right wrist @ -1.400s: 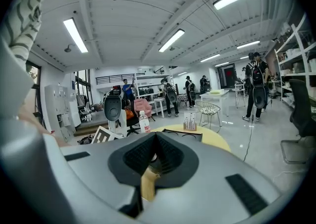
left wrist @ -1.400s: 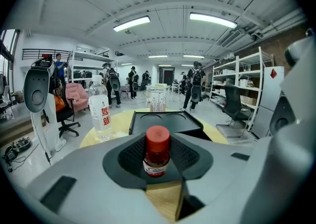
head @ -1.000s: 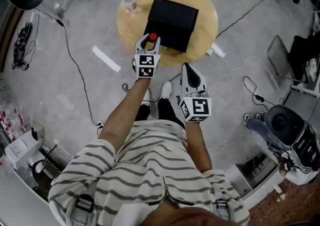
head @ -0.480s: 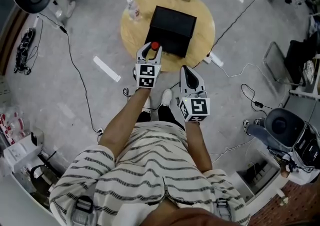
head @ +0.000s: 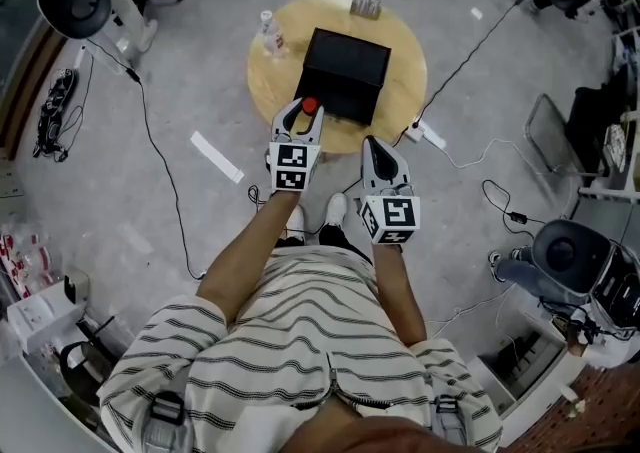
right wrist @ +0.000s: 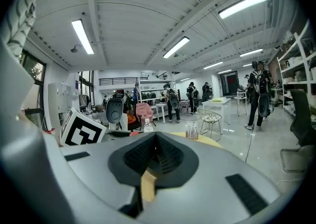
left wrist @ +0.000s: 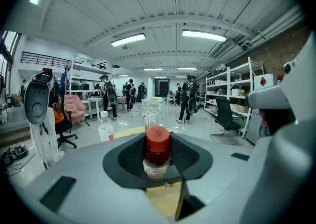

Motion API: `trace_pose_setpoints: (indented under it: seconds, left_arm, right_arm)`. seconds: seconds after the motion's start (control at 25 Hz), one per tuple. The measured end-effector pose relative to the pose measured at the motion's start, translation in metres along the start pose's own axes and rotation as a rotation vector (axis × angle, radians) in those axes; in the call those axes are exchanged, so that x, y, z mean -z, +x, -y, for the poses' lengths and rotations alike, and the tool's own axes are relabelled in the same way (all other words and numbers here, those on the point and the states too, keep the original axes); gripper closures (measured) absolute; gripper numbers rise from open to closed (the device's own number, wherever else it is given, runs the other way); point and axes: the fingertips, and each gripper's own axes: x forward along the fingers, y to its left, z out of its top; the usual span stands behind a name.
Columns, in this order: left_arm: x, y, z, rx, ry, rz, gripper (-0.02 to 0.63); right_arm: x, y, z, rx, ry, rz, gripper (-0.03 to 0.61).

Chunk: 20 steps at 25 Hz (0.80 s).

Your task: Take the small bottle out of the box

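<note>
Your left gripper has its jaws clamped on the small bottle, which sits upright between the dark pads with its red cap on top. Beyond the small bottle and to its left, a clear water bottle stands on the round wooden table. Straight behind the small bottle, farther off, is a white wire chair. Well to its right are shelving and a dark office chair. People stand far behind it.
</note>
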Motion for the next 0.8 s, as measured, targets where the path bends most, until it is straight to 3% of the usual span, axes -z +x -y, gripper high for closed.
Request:
trace_pose_setpoints:
  seconds: [0.8]
  left_arm:
    - [-0.029, -0.045, 0.016, 0.056, 0.033, 0.076, 0.466]
  right_arm:
    - [-0.016, -0.003, -0.001, -0.004, 0.011, 0.05, 0.568]
